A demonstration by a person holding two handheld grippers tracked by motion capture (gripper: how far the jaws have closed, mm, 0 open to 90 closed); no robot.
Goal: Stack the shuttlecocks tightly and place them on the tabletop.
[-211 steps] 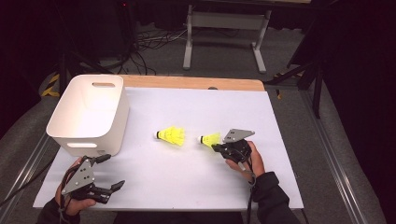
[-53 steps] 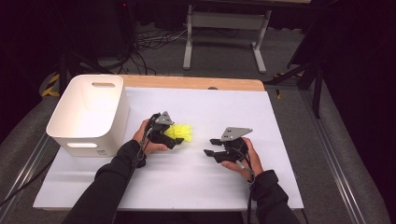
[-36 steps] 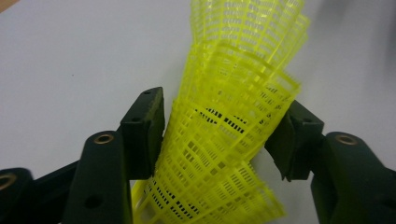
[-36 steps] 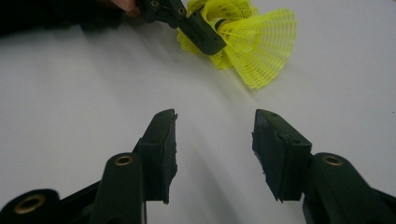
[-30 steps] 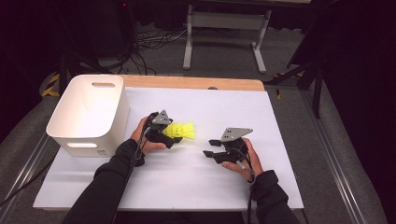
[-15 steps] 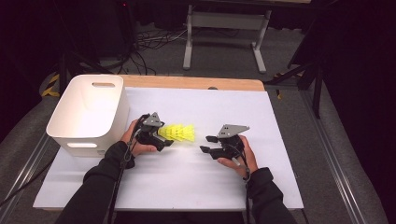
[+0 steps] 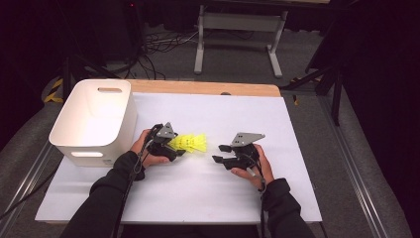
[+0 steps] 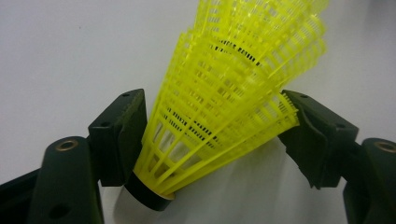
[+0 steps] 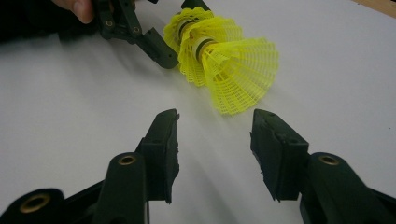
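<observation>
- While the white bin (image 7: 94, 119) stands at the left edge of the table (image 7: 307, 148), just beside the person's left hand, its near wall rises between the load and the opening; I judge a low sideways carry would knock the shuttlecocks against that wall rather than clear the rim.
- Next to the right, the left gripper (image 7: 174, 148) has its jaws closed in on the nested yellow shuttlecocks (image 8: 224, 107). In the left gripper view the pads press the mesh skirt, with the dark cork base down by the left jaw. That skirt looks springy, so the hold may be soft: a quick lift or a twist of the wrist could let the stack slide out.
- Seen from the right gripper view, the shuttlecocks (image 9: 224, 65) are two, one pushed into the other, lying low over the table between the two grippers. Only the inner end sits in the jaws, as far as I can tell, so the outer one could come loose and drop on the way to the bin.
- Squeezing harder to prevent that risks crumpling the thin plastic lattice.
- Farthest right, the right gripper (image 9: 215, 140) rests on the table with its jaws spread wide and nothing between them, pointed at the flared end nearby. A careless forward nudge would hit the stack and pull it from the other grip.
</observation>
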